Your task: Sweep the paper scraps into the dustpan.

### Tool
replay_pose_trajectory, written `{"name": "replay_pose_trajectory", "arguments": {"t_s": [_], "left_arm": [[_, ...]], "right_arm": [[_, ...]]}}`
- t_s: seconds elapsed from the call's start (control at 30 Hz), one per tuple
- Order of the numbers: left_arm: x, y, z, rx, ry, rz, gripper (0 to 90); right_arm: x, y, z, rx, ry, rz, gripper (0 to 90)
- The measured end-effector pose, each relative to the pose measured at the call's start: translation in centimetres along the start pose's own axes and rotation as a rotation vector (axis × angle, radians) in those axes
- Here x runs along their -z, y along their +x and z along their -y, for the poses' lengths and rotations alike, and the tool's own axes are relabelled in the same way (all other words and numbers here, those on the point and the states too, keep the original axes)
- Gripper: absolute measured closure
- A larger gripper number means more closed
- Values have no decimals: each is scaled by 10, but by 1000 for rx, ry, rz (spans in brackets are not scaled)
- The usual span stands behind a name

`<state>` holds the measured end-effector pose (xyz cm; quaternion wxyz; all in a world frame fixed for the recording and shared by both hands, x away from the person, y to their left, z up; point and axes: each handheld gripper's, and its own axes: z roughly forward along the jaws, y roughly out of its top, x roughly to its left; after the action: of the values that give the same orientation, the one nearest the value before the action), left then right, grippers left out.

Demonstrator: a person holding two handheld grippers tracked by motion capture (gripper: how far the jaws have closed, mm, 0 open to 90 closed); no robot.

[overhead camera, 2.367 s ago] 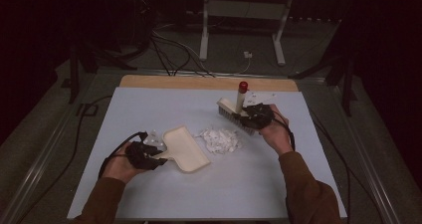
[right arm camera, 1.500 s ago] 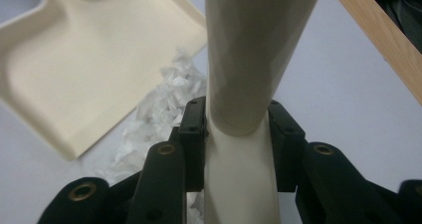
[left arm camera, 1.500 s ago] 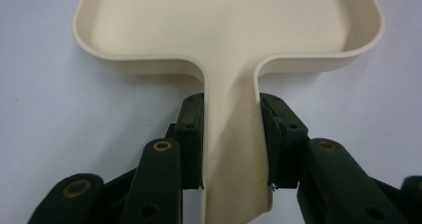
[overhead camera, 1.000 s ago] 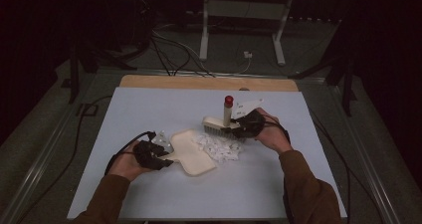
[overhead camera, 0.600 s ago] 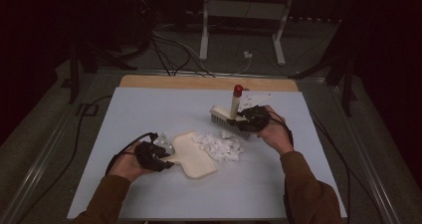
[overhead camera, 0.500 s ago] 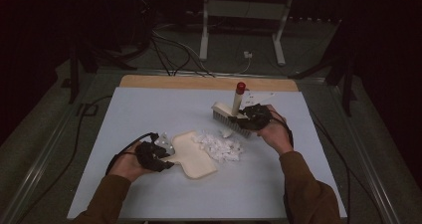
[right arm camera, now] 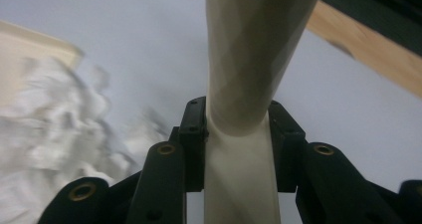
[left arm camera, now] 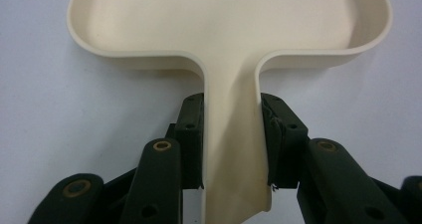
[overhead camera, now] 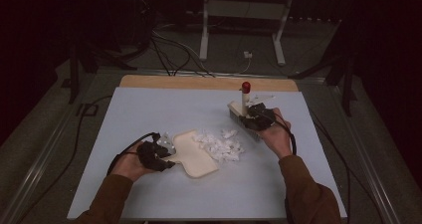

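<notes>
Gripping the dustpan [overhead camera: 195,153] by its handle, my left gripper [overhead camera: 155,155] holds it flat on the table [overhead camera: 149,109]. My right gripper [overhead camera: 257,118] clamps the brush [overhead camera: 241,106]. Paper scraps [overhead camera: 221,144] lie at the pan's lip, none swept in yet.

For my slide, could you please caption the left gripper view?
Left hand-held gripper shut on the cream dustpan by its handle, flat on the pale table.

You hold a smooth, matt cream plastic dustpan [left arm camera: 229,40] and brush handle [right arm camera: 249,59] — beside crumpled white paper scraps [overhead camera: 221,144] on a matt pale-blue table [overhead camera: 149,109] edged in wood.
</notes>
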<state>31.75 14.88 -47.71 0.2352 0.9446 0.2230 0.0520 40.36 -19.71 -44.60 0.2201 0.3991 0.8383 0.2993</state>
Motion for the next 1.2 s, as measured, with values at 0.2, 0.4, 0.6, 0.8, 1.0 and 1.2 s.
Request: {"name": "replay_pose_trajectory", "arguments": {"t_s": [0.2, 0.4, 0.6, 0.8, 1.0, 1.2], "left_arm": [[-1, 0, 0, 0, 1, 0, 663], [-1, -1, -1, 0, 3, -4, 663], [-1, -2, -2, -2, 8, -7, 663], [-1, -3, -6, -4, 26, -13, 663], [-2, -4, -11, -10, 50, -24, 663], [-3, -4, -12, -5, 52, -21, 664]], "right_arm": [[5, 15, 13, -170, 23, 90, 674], [9, 37, 17, -177, 27, 93, 674], [9, 47, 19, -233, 21, 72, 674], [8, 56, 17, -235, 27, 71, 674], [7, 60, 15, -246, 30, 64, 674], [6, 66, 12, -254, 24, 38, 674]]}}
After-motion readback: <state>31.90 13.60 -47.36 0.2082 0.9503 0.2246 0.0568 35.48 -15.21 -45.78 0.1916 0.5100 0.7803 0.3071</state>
